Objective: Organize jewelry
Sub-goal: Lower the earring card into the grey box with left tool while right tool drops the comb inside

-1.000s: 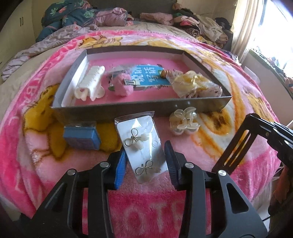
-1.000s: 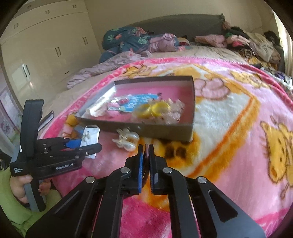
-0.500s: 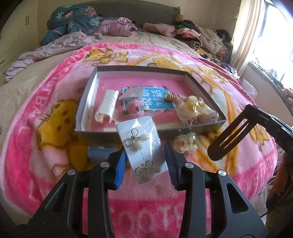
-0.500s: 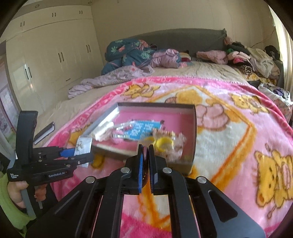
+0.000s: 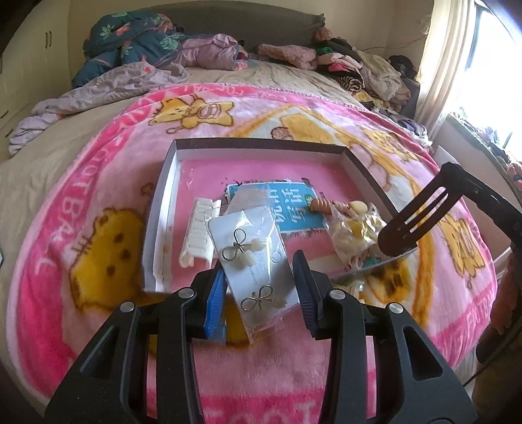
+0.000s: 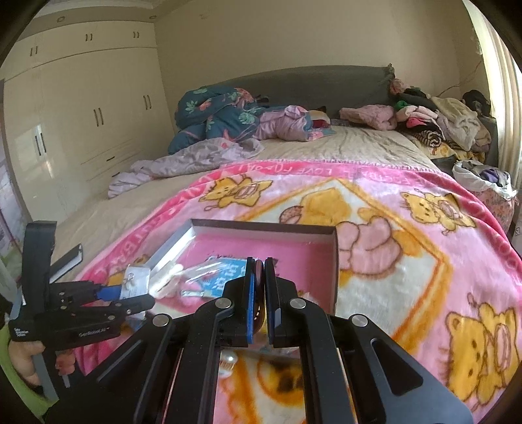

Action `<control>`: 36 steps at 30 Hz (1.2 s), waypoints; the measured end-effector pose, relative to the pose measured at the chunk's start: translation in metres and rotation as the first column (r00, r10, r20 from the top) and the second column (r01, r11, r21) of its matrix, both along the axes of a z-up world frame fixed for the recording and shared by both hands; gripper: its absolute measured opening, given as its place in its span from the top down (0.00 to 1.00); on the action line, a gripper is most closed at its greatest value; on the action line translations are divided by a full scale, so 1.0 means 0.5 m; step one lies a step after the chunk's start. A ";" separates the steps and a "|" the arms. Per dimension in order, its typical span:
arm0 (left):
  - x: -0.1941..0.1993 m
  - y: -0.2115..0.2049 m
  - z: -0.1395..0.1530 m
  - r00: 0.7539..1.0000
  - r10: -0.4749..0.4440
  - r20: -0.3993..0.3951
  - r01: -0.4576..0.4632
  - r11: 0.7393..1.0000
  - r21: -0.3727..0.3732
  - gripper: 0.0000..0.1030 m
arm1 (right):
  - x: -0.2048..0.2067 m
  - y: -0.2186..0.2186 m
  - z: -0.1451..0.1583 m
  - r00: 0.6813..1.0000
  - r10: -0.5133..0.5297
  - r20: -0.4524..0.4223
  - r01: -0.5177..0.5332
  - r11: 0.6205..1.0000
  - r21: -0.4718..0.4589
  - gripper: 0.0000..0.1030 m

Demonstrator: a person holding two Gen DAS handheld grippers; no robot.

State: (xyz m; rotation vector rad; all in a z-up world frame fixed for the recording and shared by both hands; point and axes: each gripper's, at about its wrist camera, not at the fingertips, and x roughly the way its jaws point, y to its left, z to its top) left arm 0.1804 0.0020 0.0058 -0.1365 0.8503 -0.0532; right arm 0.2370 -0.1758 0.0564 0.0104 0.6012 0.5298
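The left wrist camera is looking steeply down along its fingers (image 5: 305, 287) from close above the blanket's (image 5: 98, 182) near edge, facing the bed's headboard (image 5: 248, 19). The right wrist camera is sitting further right, tilting less steeply and taking in the headboard (image 6: 319, 84) and the wardrobe (image 6: 81, 111) beyond the bed's left edge. Both views are sharing the open box (image 5: 261, 145) (image 6: 334, 261) on the blanket (image 6: 424, 261), and each is catching the other tool at its side.

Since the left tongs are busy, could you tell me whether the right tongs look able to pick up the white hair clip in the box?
Probably not as things stand: the right tongs are shut on something pinkish, and the white hair clip lies on the box's far side, beside the left tongs holding the earring card.
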 end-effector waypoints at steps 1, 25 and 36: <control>0.004 -0.001 0.000 1.000 -0.003 0.000 0.003 1.000 0.000 0.70 | 0.009 0.000 -0.001 1.000 -0.008 -0.001 0.008 1.000 -0.001 0.94; 0.094 -0.066 -0.037 0.994 -0.100 -0.043 0.100 0.995 -0.003 0.69 | 0.140 -0.008 -0.049 0.992 -0.122 -0.031 0.122 0.992 0.007 0.94; 0.113 -0.068 -0.062 0.993 -0.104 -0.065 0.104 0.995 -0.004 0.68 | 0.180 -0.017 -0.076 0.980 -0.194 -0.049 0.195 0.980 0.029 0.94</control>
